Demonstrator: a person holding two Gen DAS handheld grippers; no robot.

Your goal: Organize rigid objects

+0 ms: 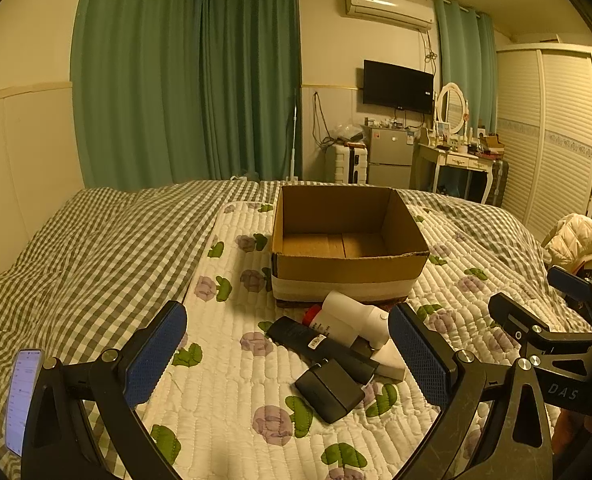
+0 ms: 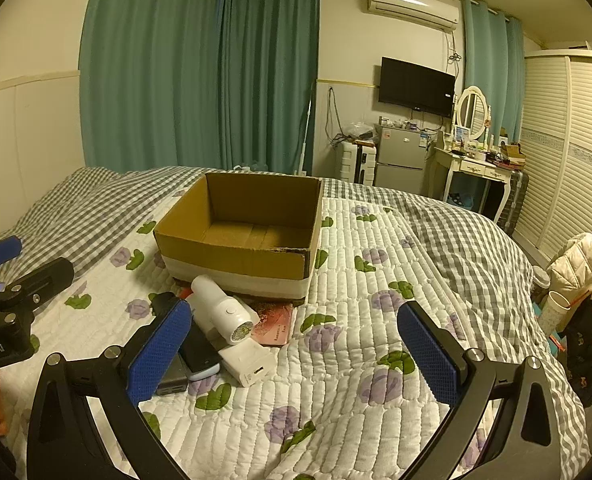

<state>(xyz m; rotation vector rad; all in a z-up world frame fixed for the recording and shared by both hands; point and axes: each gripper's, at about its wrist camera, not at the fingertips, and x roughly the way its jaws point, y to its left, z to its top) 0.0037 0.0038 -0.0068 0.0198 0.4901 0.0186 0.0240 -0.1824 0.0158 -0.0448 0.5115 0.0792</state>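
Note:
An open cardboard box [image 1: 348, 268] [image 2: 235, 258] stands empty on the quilted bed. In front of it lies a pile: a white cylindrical device [image 1: 354, 318] [image 2: 219, 312], a black remote-like bar [image 1: 320, 346], a black charger block [image 1: 330, 392], a white power bank [image 2: 247, 364] and a pink booklet [image 2: 275, 324]. My left gripper [image 1: 287, 360] is open and empty, just short of the pile. My right gripper [image 2: 296, 356] is open and empty, to the right of the pile; it also shows in the left wrist view [image 1: 536, 296].
A phone [image 1: 21, 400] with a lit screen lies on the checked blanket at the left. A cream jacket [image 2: 580, 258] hangs off the bed's right side. A fridge, dresser and wardrobe stand at the far wall.

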